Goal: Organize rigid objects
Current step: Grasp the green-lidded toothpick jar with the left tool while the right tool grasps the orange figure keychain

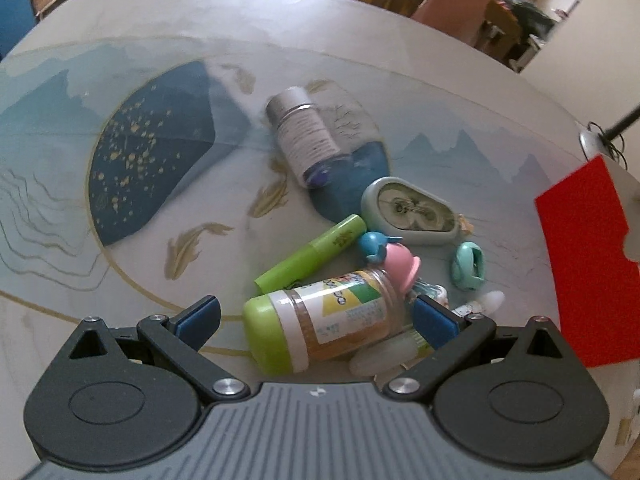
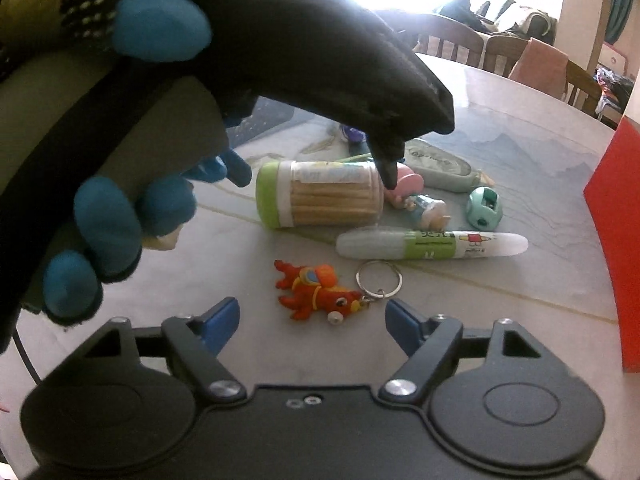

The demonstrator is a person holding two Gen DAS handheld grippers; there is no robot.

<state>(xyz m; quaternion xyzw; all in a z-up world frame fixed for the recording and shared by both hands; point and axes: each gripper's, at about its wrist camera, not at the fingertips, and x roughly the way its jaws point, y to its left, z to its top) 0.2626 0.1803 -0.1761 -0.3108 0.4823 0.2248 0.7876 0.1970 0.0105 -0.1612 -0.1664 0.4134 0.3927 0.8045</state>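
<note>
My left gripper [image 1: 316, 318] is open, its jaws straddling a toothpick jar [image 1: 320, 322] with a green lid that lies on its side; it also shows in the right wrist view [image 2: 318, 200]. Around the jar lie a green marker [image 1: 312, 254], a pink and blue figurine [image 1: 394, 258], a teal sharpener [image 1: 468, 266], a pale green tape dispenser [image 1: 412, 212] and a clear bottle [image 1: 304, 136]. My right gripper [image 2: 312, 320] is open, just above a red lobster keychain [image 2: 316, 290]. A white glue pen [image 2: 432, 245] lies beyond the keychain.
A red box [image 1: 592, 260] stands at the table's right, also in the right wrist view [image 2: 616, 220]. The gloved left hand and its gripper handle [image 2: 160, 100] fill the upper left of the right wrist view. Wooden chairs [image 2: 500, 52] stand beyond the round table.
</note>
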